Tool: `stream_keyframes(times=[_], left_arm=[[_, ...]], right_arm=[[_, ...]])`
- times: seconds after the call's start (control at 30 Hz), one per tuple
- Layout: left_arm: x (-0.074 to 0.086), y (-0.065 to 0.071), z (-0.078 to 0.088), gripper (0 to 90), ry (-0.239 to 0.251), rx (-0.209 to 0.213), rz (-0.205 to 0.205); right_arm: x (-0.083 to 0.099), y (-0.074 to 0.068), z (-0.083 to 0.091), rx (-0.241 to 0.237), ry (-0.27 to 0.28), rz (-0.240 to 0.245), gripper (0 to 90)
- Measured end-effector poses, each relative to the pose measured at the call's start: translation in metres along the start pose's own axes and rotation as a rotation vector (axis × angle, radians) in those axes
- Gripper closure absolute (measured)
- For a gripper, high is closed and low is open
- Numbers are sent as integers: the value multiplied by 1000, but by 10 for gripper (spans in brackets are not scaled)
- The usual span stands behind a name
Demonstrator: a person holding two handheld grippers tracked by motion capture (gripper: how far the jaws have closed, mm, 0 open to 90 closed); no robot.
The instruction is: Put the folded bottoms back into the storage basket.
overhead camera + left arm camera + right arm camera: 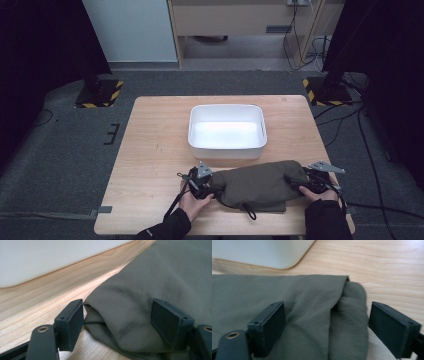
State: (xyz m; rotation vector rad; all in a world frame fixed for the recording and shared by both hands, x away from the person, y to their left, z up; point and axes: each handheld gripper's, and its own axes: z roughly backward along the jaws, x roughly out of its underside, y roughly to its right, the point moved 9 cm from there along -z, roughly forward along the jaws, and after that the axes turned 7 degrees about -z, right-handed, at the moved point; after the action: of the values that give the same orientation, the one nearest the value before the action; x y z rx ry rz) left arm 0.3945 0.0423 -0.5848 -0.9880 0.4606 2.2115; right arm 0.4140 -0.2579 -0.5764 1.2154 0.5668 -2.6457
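Both forearms are reaching in low from the near edge, the left gripper (201, 181) and right gripper (314, 181) pointing inward toward each other, fingers (70, 323) standing apart.

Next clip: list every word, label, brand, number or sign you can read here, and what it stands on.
None can be read.
Olive cloth: plain fabric, no tag or print showing.
White bin: blank walls.
Wooden table: bare grain.
Left tool and right tool: black jaws with no markings.
Yellow-black striped stand bases on the floor: hazard stripes, no lettering.
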Motion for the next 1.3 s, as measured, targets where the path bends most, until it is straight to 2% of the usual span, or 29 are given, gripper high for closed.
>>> stream_keyframes(times=[0.27,0.43,0.57,0.63,0.67,0.87,0.93,1.03,1.07,1.1,1.17,1.2,1.23,1.3], left_arm=[[3,0,-2,256,-11,3,-2],[5,-3,-2,256,-17,-3,-6],[9,-13,2,271,-30,-24,-5],[10,-16,3,274,-32,-29,-5],[11,-22,5,290,-33,-40,-9],[14,-35,11,335,-43,-68,-5],[15,-43,14,343,-45,-78,9],[16,-48,17,355,-41,-84,29],[15,-53,24,355,-31,-91,53],[15,-53,24,355,-31,-91,53],[12,-60,37,329,10,-105,109],[12,-60,37,313,10,-105,109],[10,-59,42,289,32,-100,129],[8,-53,47,262,52,-87,135]], right_arm=[[6,-8,-5,-31,-24,-5,197],[7,-13,-6,-45,-21,0,238],[8,-25,-9,-64,-21,8,266],[9,-27,-9,-66,-24,9,269],[9,-34,-12,-72,-22,8,268],[9,-48,-18,-87,-13,15,263],[9,-56,-21,-92,-11,11,262],[8,-62,-22,-99,-6,15,260],[7,-64,-22,-104,-1,16,253],[7,-64,-22,-104,-1,16,253],[1,-63,-19,-92,27,14,206],[0,-61,-18,-87,35,7,188],[-1,-58,-17,-80,40,4,168],[-1,-56,-16,-78,39,2,157]])
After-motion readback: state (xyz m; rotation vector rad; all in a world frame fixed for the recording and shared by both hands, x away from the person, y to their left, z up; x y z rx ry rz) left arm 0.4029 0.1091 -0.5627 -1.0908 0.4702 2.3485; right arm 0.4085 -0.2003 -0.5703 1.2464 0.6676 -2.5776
